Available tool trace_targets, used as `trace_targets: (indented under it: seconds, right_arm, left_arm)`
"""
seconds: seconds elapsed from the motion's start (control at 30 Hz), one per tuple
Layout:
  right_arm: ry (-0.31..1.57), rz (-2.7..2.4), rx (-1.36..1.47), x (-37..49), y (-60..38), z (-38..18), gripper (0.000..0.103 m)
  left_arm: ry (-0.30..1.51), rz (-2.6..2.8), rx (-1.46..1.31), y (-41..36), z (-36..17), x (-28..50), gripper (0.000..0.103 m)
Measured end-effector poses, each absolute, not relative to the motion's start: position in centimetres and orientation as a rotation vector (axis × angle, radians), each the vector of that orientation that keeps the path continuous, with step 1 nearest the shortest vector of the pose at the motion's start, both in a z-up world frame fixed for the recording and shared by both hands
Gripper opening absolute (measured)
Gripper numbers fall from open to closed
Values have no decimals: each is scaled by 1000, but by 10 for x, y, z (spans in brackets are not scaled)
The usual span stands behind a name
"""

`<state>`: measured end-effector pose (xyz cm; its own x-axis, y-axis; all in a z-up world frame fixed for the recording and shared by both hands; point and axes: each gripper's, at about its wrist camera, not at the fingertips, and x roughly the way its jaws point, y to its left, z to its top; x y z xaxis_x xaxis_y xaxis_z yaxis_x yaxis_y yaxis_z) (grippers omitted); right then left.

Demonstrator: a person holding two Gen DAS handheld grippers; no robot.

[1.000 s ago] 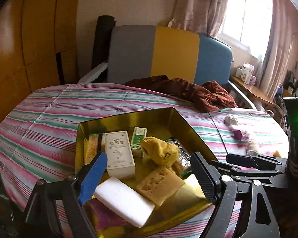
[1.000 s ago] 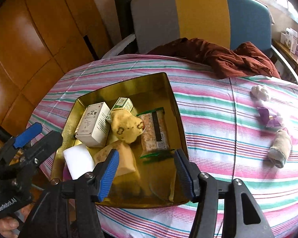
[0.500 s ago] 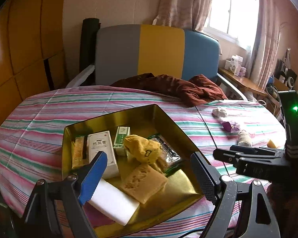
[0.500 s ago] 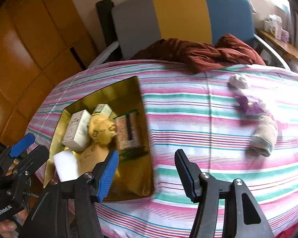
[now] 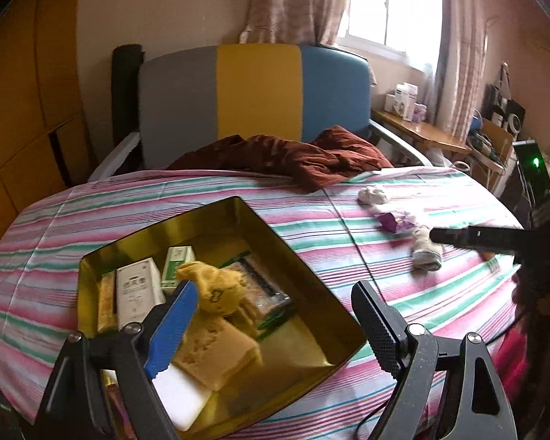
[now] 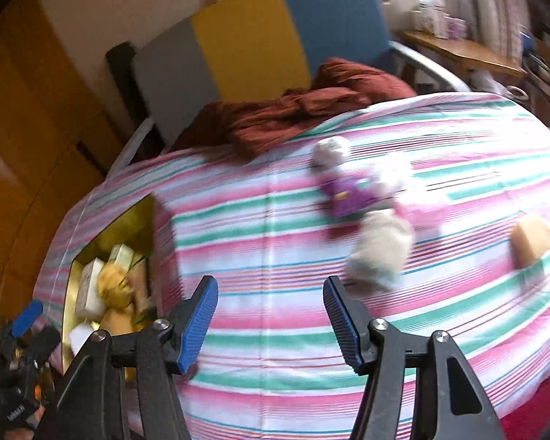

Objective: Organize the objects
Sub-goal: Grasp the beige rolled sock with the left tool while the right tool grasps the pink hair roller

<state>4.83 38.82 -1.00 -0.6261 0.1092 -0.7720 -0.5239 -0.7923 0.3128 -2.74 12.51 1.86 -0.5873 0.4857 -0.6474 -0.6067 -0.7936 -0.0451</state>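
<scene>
Both hand-held grippers (image 5: 271,321) (image 6: 271,321) empty (jaws apart)

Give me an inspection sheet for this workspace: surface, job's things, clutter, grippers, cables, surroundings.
Surface: round table under a striped tablecloth.
Job's things: gold tray holding a white box, green-white box, yellow sock, tan sponge and white sponge. Loose on the cloth: grey rolled sock, purple packet, white lump, tan sponge block.
Clutter: dark red cloth at the far edge.
Grippers: left gripper open over the tray; right gripper open, empty, above bare cloth.
Cables: nothing seen on the table.
Surroundings: tricolour chair, window, wooden side shelf.
</scene>
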Motion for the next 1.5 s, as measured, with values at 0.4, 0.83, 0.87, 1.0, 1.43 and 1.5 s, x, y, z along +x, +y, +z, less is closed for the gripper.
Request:
trace_targets:
  seconds: [0.4,0.83,0.87,1.0,1.43,1.5]
  right_arm:
    - [907,2212,-986,94,484,-15,61]
    - [964,2113,-1109,61,549,-58,81]
    - [954,2119,-1130,55,552,-63,82]
    - [940,2138,-1169,43,556,-76,82]
    - [919,2146,-1270,22,556,-101,68]
    - [948,2133,-1262,27,559,-101,68]
  left_arm:
    - [306,2238,-879,172,12,-19,86]
    - [372,2098,-893,249,2,-18,86]
    - [375,2092,-898,255,0,-20,86]
    - [387,2066,-928,285,-10,-31,86]
    - [382,1879,-1043,371,-50,-52,85]
    - [380,1844,-1040,382,-54,-51,83]
